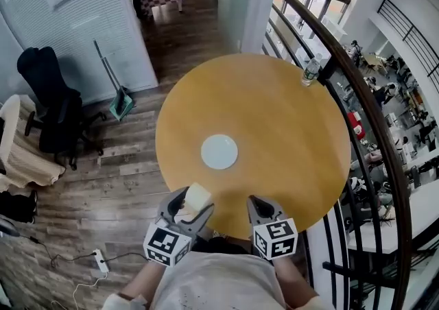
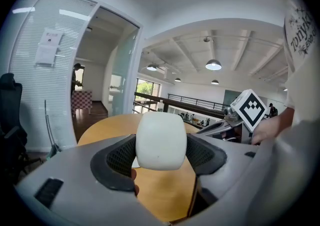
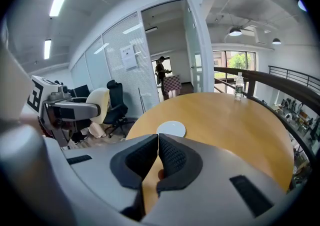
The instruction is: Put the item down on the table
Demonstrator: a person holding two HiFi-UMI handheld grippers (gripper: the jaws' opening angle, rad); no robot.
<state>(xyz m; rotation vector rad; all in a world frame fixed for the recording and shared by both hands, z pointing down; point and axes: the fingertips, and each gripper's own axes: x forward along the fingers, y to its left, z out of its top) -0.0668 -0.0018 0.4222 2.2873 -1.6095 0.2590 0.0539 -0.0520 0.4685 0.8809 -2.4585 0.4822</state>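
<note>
A cream-white rounded block (image 1: pixel 197 197) sits clamped between the jaws of my left gripper (image 1: pixel 191 206), held over the near edge of the round wooden table (image 1: pixel 288 130). In the left gripper view the block (image 2: pixel 161 140) fills the gap between the dark pads. My right gripper (image 1: pixel 260 207) hovers over the table's near edge with its jaws pressed together and nothing between them; its pads (image 3: pixel 170 155) meet in the right gripper view. A small white plate (image 1: pixel 219 151) lies on the table just beyond both grippers, and the same plate (image 3: pixel 171 129) shows past the right gripper's jaws.
A clear water bottle (image 1: pixel 311 70) stands at the table's far right edge beside a curved black railing (image 1: pixel 374 123). A black office chair (image 1: pixel 51 106) and a dustpan (image 1: pixel 121 104) stand on the wooden floor to the left. A person (image 3: pixel 163 75) stands far off by a checkered table.
</note>
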